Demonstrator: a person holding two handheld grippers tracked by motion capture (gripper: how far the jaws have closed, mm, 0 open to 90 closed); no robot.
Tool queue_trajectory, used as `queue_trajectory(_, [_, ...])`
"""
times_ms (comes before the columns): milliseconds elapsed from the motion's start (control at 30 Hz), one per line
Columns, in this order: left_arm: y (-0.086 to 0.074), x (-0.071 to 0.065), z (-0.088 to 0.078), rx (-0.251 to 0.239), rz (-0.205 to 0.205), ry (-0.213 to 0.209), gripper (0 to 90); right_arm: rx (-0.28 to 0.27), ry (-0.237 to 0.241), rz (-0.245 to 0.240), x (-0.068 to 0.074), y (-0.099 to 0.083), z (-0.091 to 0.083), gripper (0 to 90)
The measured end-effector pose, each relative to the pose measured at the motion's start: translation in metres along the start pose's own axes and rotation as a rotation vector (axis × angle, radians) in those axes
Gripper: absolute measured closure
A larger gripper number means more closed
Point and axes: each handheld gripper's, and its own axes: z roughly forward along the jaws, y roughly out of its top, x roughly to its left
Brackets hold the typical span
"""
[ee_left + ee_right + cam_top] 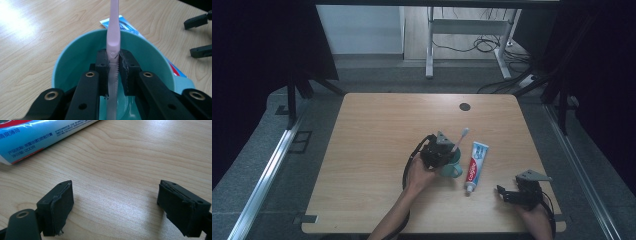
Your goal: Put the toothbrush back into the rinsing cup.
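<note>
At frame centre, left claw [113, 65] pinches the light, stiff, slippery toothbrush [113, 37] by its ribbed handle over the cup [75, 57]; right claw [115, 205] wide

Smooth teal plastic cup [75, 60], matt pink plastic toothbrush [113, 32], pale wood-grain table [377, 130].

Toothbrush [459, 140] standing in cup [453, 169], toothpaste tube [475, 159] on table [377, 150] just right of cup

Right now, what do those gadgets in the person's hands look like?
Both are black, two-jawed tools. The left gripper and right gripper each carry a grey three-cornered plate on top and trail a black cable. Their fingers are blocky with flat pads; brass-coloured rivets join the linkages. Forearms are bare, no sleeves.
</note>
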Motion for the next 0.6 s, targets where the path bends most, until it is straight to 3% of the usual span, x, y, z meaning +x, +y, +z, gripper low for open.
queue_trajectory(333, [-0.0012,0.0003,0.0008,0.014,-0.003,0.0,77.1,0.0,0.0,0.0,0.0,0.0,0.0,13.4])
queue_trajectory(600, [-0.0034,0.0018,0.0006,0.014,-0.012,0.003,71.1,0.0,0.0,0.0,0.0,0.0,0.0,13.4])
